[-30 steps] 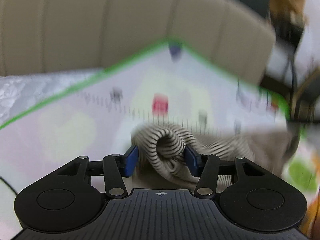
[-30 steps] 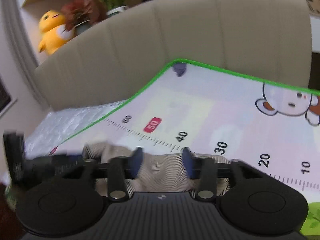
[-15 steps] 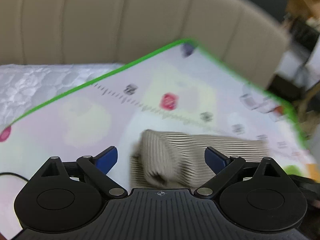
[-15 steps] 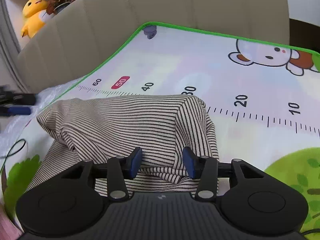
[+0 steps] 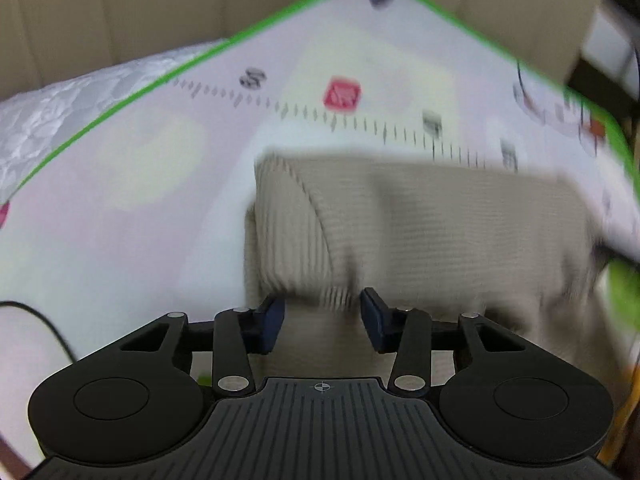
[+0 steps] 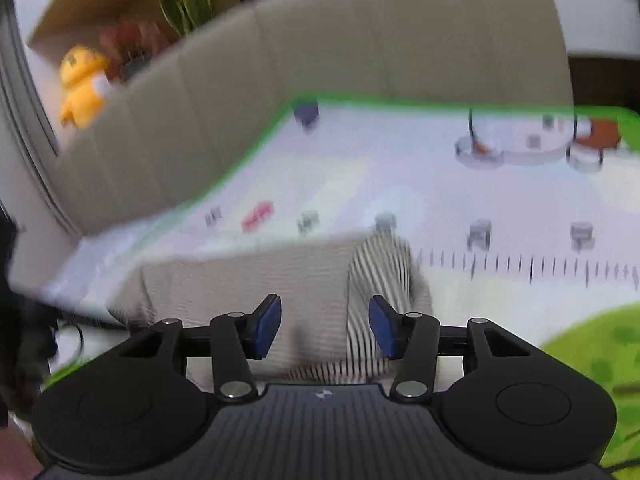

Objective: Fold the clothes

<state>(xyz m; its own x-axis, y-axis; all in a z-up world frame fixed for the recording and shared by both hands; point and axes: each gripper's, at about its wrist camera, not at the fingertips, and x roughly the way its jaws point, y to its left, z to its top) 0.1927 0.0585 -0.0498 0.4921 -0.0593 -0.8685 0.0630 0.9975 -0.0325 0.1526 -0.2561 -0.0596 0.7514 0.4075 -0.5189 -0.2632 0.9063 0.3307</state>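
Note:
A beige garment with thin dark stripes [image 5: 400, 220] lies folded into a wide band on the play mat [image 5: 120, 220]. My left gripper [image 5: 324, 320] points down at the band's near left edge. Its jaws are closing around a hanging fold, and the pads stand just clear of it. In the right wrist view the garment [image 6: 240, 280] fills the gap of my right gripper [image 6: 324, 326]. That gripper is shut on the cloth's near right corner, with its jaws just starting to open. Both views are blurred.
The mat [image 6: 400, 168] has a green border, a printed ruler and a cartoon bear. A beige sofa back [image 6: 360, 40] rises behind it, with a yellow plush toy [image 6: 82, 84] and a plant [image 6: 188, 4] beyond. A white quilted cover [image 5: 60, 112] and a black cable [image 5: 40, 316] lie at the left.
My left gripper let go of the bunched cloth, opened wide, and has narrowed again over the near edge. The garment went from a raised bundle to a flat band. My right gripper sank with it.

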